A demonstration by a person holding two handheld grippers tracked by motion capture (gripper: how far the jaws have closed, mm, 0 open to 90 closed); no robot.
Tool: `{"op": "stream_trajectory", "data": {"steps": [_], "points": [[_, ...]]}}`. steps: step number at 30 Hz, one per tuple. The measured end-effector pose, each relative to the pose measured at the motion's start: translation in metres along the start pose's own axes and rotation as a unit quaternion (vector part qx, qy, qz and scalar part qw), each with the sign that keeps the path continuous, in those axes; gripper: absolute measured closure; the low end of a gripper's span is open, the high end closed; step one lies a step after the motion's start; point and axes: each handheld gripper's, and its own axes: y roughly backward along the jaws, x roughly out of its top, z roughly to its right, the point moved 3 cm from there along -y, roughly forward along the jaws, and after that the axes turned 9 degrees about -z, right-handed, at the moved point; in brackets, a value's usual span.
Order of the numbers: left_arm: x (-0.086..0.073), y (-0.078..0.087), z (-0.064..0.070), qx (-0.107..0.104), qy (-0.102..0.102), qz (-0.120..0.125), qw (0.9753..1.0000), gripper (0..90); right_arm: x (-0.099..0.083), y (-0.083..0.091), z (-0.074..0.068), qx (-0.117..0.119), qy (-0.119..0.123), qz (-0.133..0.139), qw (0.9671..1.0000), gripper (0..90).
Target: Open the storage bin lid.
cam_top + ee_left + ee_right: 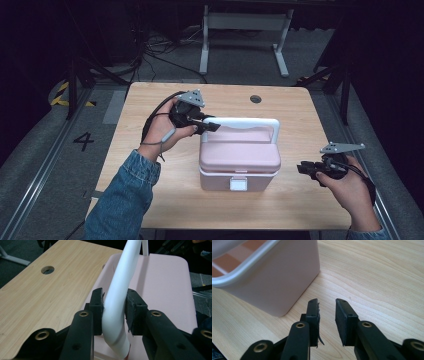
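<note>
Gripping the white handle (117, 290) of the pink box (240, 160) mid-frame, the left gripper (114, 308) has it clamped, while the right gripper (327, 315) sits lower right, fingers narrowly apart over the surface (374, 272).

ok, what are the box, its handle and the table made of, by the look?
Box: pink plastic, probably; smooth matte faces, rounded moulded corners.
Handle: white plastic, likely; glossy, seamless bend.
Table: wood or wood-look laminate; pale grain lines, satin sheen. Which one is unclear.

A pink storage box (239, 162) with a raised white handle (248, 122) is set mid-table. The handle's nine o'clock end is met by the left gripper (210, 126); the right gripper (303, 168) is held at the box's three o'clock, apart.
</note>
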Motion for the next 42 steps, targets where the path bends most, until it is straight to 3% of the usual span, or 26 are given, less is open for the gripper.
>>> {"op": "stream_trajectory", "data": {"steps": [6,11,15,22,32,37,42], "points": [[0.005,0.004,-0.002,-0.009,0.018,0.007,0.9998,70.4,0.002,0.006,-0.003,-0.003,0.004,0.005,1.0000,71.7],[0.009,0.007,-0.004,-0.005,0.026,0.007,0.9996,70.0,0.003,0.012,-0.005,-0.006,0.009,0.012,0.9999,70.5],[0.011,0.008,-0.008,-0.018,0.056,0.012,0.9982,70.0,0.004,0.019,-0.009,-0.011,0.015,0.011,0.9998,68.9],[0.015,0.008,-0.015,-0.023,0.077,0.019,0.9966,69.3,0.014,0.033,-0.017,-0.019,0.033,0.017,0.9991,66.9],[0.017,0.007,-0.026,-0.021,0.096,0.025,0.9948,68.1,0.031,0.042,-0.028,-0.016,0.051,0.033,0.9980,63.2],[0.020,0.005,-0.031,0.000,0.103,0.027,0.9943,67.5,0.041,0.044,-0.035,-0.016,0.063,0.043,0.9969,60.3],[0.021,0.004,-0.034,0.001,0.110,0.030,0.9934,67.2,0.051,0.045,-0.043,-0.012,0.075,0.052,0.9957,59.0]]}}
